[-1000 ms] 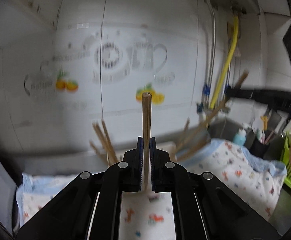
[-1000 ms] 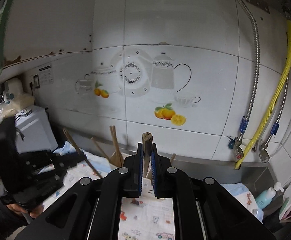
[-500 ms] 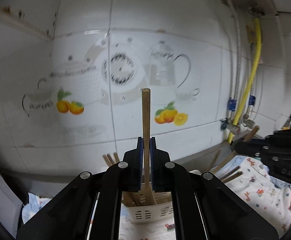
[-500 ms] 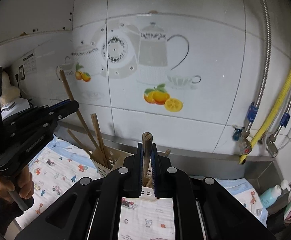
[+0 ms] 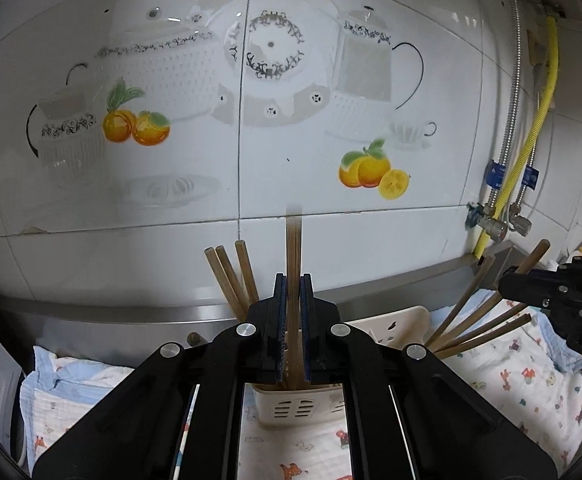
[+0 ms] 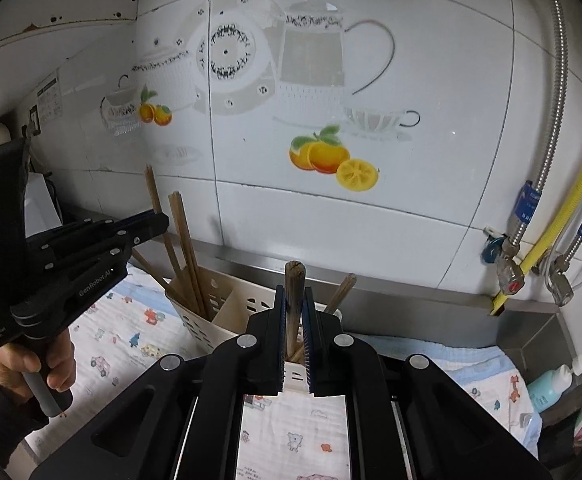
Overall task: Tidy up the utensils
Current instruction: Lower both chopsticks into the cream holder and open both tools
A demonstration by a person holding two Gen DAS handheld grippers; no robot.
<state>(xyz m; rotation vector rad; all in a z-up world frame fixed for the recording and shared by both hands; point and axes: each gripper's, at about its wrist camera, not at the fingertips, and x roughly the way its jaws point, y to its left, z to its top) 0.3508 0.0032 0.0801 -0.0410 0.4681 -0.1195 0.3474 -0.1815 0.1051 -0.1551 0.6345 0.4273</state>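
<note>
Left gripper (image 5: 293, 320): jaws pinched on a slim, pale wooden chopstick (image 5: 293, 264), upright over the cream slotted plastic holder (image 5: 291, 406). Right gripper (image 6: 294, 322): jaws clamped on a darker wooden chopstick (image 6: 293, 300), also above it. Light, stiff, smooth sticks — grip mid-shaft. Three lean inside at left, about four at right — holder sits on the printed cloth (image 5: 503, 376) by the bench's back edge.

Wooden chopsticks, left wrist view: one upright (image 5: 293, 264) between the near gripper's pads, three (image 5: 231, 272) standing together at the holder's left, about five (image 5: 487, 320) fanned out at its right. Holders: one cream slotted caddy (image 5: 295, 406). Grippers: two, left (image 5: 293, 332) and right (image 6: 294, 336). Printed cloths: one (image 6: 295, 436).
</note>
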